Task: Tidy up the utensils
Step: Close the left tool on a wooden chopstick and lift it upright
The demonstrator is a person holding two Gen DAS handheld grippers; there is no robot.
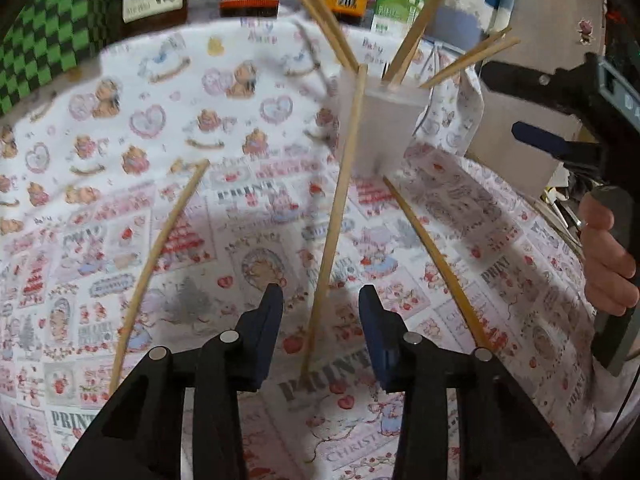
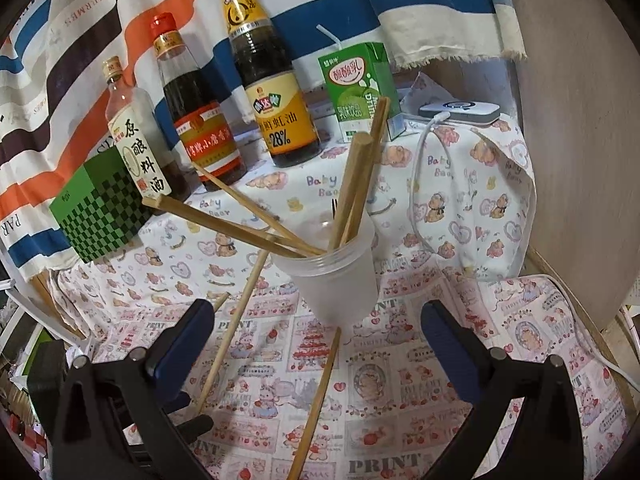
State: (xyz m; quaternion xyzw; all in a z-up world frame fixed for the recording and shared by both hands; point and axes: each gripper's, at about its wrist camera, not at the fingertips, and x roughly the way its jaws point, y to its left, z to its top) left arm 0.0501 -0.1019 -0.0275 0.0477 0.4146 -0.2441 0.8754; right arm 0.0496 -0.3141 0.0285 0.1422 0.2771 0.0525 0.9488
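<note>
Claw point(image 1: 320, 320) of the left hand, jaws apart, straddles a light wooden chopstick point(image 1: 340, 208) lying on the table's printed cartoon cloth point(image 1: 120, 128). Right claw point(image 2: 316, 344), jaws wide, faces the frosted plastic cup point(image 2: 340, 280) holding chopsticks mid-frame. Sauce bottles point(image 2: 276, 92) and a striped curtain point(image 2: 60, 60) fill the top.

Matt wooden chopsticks point(image 2: 234, 334), frosted plastic cup point(image 2: 338, 280), printed cloth tablecloth point(image 2: 500, 320)

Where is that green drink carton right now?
In the right wrist view, the green drink carton stands at the table's back, between the yellow-labelled dark sauce bottle and a white device.
</note>
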